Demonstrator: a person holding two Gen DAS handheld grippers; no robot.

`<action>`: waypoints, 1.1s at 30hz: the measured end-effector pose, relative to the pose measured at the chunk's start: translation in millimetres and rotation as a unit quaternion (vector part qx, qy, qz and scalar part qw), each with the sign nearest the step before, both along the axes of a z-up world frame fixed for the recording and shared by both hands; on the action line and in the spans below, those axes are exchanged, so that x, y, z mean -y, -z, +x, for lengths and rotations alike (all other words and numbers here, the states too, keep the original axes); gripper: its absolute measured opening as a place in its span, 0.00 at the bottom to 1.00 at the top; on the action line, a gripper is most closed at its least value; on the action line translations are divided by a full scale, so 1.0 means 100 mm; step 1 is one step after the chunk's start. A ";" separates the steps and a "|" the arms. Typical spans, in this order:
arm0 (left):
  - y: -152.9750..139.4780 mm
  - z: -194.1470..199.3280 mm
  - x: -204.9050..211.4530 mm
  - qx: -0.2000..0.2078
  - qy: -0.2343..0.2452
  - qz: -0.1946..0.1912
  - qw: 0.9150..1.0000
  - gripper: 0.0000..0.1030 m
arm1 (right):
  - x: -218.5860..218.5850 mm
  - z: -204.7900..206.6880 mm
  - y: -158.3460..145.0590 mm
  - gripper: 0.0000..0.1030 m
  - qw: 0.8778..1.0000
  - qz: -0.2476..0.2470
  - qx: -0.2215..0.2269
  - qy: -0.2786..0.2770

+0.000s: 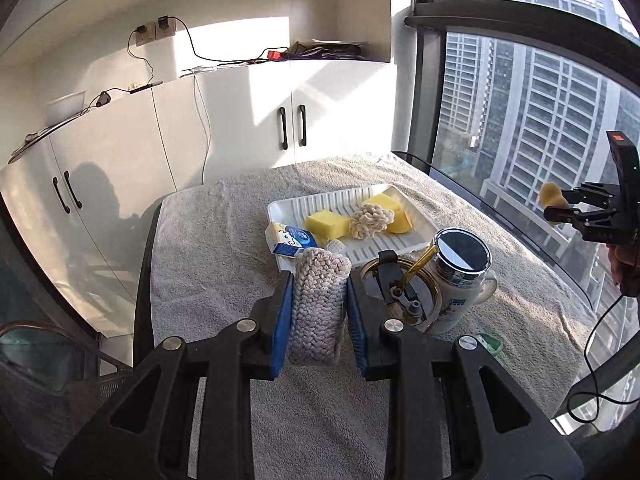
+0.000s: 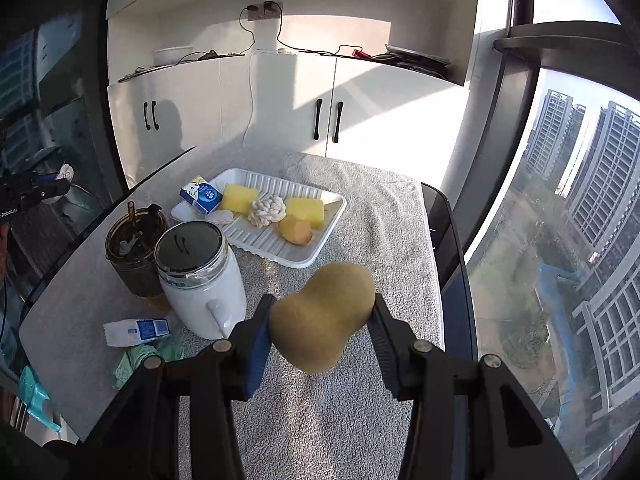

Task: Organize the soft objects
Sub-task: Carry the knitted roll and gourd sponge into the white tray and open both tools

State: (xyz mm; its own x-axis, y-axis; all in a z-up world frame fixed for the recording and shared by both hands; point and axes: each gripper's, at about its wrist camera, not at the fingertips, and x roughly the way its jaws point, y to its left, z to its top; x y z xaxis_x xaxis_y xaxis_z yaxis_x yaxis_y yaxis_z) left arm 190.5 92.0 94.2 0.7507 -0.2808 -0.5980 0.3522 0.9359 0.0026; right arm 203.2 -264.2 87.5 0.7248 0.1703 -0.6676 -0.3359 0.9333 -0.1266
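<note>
My left gripper (image 1: 319,276) is shut on a grey braided rope piece (image 1: 318,312), held above the towel-covered table. In the right wrist view my right gripper (image 2: 322,300) is shut on a tan gourd-shaped sponge (image 2: 324,328), also raised off the table. Ahead lies a white ribbed tray (image 2: 276,250) with two yellow sponge blocks (image 2: 240,198) (image 2: 306,208), a white rope knot (image 2: 267,210) and an orange egg-shaped sponge (image 2: 296,230). The left wrist view shows the same tray (image 1: 320,204), with the right gripper (image 1: 560,206) at the far right.
A small blue-and-white carton (image 2: 201,194) rests on the tray's left corner. A white jar with a chrome lid (image 2: 200,280) and an amber glass cup (image 2: 134,244) stand left of my right gripper. A white packet (image 2: 136,330) and a green cloth (image 2: 140,356) lie nearby. White cabinets stand behind; windows are on the right.
</note>
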 end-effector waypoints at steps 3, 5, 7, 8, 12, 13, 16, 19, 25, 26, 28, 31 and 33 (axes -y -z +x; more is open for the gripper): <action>-0.08 0.22 0.04 0.003 0.013 0.007 1.000 0.23 | -0.06 0.17 -0.06 0.48 1.000 -0.012 0.007 -0.012; -0.13 0.42 0.08 -0.001 0.020 0.010 1.000 0.24 | -0.09 0.34 -0.10 0.48 1.000 -0.017 0.004 -0.020; -0.16 0.64 0.10 -0.011 0.025 0.009 1.000 0.24 | -0.13 0.52 -0.13 0.48 0.999 -0.023 -0.002 -0.030; -0.17 0.75 0.13 -0.014 0.027 0.012 0.999 0.24 | -0.16 0.62 -0.15 0.48 0.999 -0.025 -0.003 -0.037; -0.06 1.23 0.27 -0.040 0.039 0.016 0.998 0.24 | -0.37 1.03 -0.13 0.48 0.996 -0.040 -0.015 -0.080; -0.03 1.33 0.31 -0.044 0.043 0.021 0.998 0.24 | -0.43 1.13 -0.12 0.48 0.995 -0.046 -0.018 -0.092; 0.13 1.64 0.49 -0.055 0.058 0.040 0.996 0.24 | -0.67 1.45 0.00 0.48 0.989 -0.069 -0.034 -0.127; 0.30 1.95 0.62 -0.068 0.067 0.044 0.994 0.24 | -0.86 1.78 0.22 0.48 0.982 -0.073 -0.074 -0.155; 0.65 2.54 0.71 -0.113 0.059 0.026 0.991 0.24 | -1.17 2.16 0.79 0.48 0.964 -0.092 -0.143 -0.202; 0.71 2.61 0.71 -0.119 0.056 0.025 0.991 0.24 | -1.21 2.17 0.87 0.48 0.961 -0.101 -0.146 -0.210; 0.84 2.73 0.71 -0.127 0.051 0.028 0.990 0.24 | -1.27 2.17 1.00 0.48 0.956 -0.117 -0.147 -0.226; 1.00 2.85 0.71 -0.134 0.046 0.029 0.989 0.24 | -1.31 2.19 1.13 0.48 0.949 -0.130 -0.156 -0.242; 1.10 2.90 0.72 -0.148 0.045 0.029 0.988 0.24 | -1.33 2.21 1.19 0.48 0.946 -0.141 -0.155 -0.246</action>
